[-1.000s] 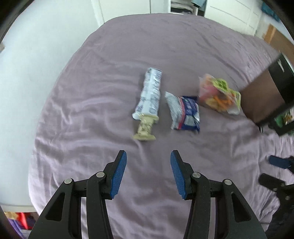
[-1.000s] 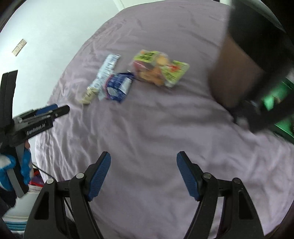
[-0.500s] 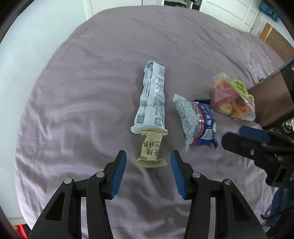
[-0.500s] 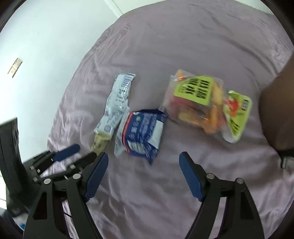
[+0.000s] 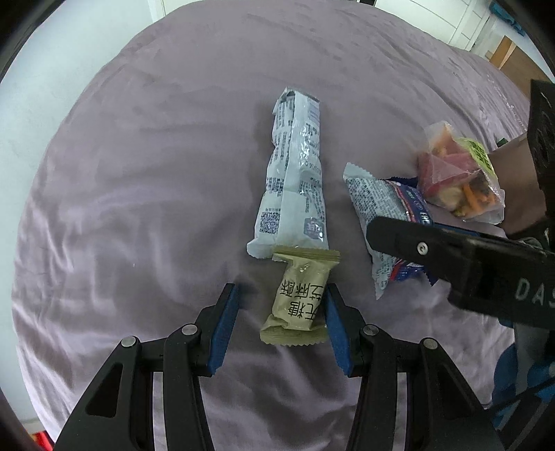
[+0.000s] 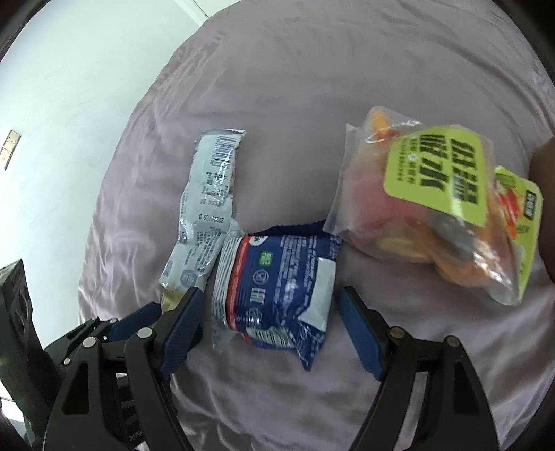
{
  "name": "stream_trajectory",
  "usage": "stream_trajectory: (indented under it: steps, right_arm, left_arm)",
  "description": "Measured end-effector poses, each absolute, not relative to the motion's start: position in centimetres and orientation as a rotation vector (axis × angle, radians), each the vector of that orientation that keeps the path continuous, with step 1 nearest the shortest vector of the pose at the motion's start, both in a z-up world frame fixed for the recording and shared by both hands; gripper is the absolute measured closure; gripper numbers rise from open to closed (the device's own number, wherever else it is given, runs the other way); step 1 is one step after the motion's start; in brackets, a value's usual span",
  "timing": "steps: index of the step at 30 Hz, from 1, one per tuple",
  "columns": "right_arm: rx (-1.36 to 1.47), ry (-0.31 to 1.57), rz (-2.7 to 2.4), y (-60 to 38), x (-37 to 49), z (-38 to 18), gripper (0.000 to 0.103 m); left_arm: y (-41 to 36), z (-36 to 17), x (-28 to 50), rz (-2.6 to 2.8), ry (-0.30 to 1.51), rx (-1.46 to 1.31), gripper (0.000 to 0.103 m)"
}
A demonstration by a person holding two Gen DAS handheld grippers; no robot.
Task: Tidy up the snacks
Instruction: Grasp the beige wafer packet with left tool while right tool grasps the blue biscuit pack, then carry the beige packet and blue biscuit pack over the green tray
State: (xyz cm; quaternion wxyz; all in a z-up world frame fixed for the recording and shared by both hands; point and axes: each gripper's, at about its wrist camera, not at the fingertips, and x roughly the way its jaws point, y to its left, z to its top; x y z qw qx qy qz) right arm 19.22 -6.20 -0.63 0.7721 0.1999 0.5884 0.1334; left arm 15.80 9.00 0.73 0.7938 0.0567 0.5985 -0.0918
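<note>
A small olive snack bar (image 5: 298,305) lies on the purple bedsheet (image 5: 138,173) between the blue pads of my left gripper (image 5: 279,305). The jaws stand open around it and do not squeeze it. Just beyond it lies a long pale-blue packet (image 5: 295,180), its near end touching the bar. My right gripper (image 6: 270,301) is open and straddles a blue-and-white packet (image 6: 277,288), with gaps on both sides. A clear bag of mixed snacks with a green label (image 6: 433,208) lies to the right, its corner over the blue packet.
A brown, box-like thing (image 5: 513,194) stands just right of the clear bag; what it is cannot be told. The bed's left edge drops to a pale floor (image 5: 41,104). White cupboard doors (image 5: 433,17) are beyond the far end. The two grippers are close side by side.
Both grippers came down and forward towards the snacks. The olive bar now sits between the left pads and the blue packet between the right pads. Jaw widths look unchanged.
</note>
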Motion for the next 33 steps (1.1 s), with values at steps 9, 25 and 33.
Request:
stream_trajectory:
  steps: [9, 25, 33]
  right_arm:
    - [0.39, 1.297, 0.294, -5.7, 19.9, -1.5, 0.015]
    - [0.431, 1.295, 0.375, -7.0, 19.0, -0.9, 0.033]
    - [0.417, 1.291, 0.442, -7.5, 16.1, 0.8, 0.033]
  left_arm:
    - [9.9, 0.4, 15.6, -0.206, 1.297, 0.081, 0.064]
    - [9.2, 1.3, 15.6, -0.154, 1.278, 0.111, 0.086]
    - [8.2, 2.5, 14.2, -0.118, 1.27, 0.105, 0.086]
